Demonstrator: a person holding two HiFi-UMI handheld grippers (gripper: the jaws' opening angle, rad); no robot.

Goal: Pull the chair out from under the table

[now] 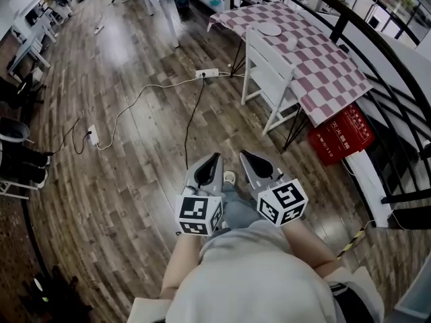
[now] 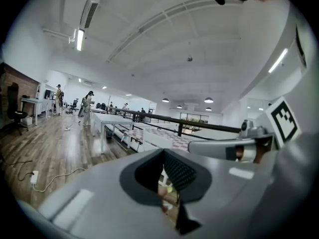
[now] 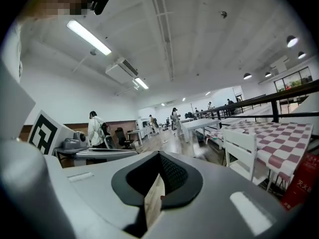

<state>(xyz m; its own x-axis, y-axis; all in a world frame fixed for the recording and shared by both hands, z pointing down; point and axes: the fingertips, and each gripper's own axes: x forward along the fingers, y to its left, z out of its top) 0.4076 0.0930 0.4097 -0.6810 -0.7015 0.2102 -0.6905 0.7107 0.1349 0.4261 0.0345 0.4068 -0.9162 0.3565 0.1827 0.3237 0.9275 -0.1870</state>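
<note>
Both hand-held grippers, left (image 1: 215, 157) and right (image 1: 245, 155), have their jaws together and empty; the chair (image 1: 269, 79) stands tucked against the checked worktop (image 1: 316, 52), well apart ahead; a floor cable (image 1: 192, 120) crossing the approach could snag a foot; unopened jaws would merely knock the backrest.

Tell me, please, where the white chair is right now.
The white chair stands upper right in the head view, tucked against the checkered table, up-left of the red box.
</note>
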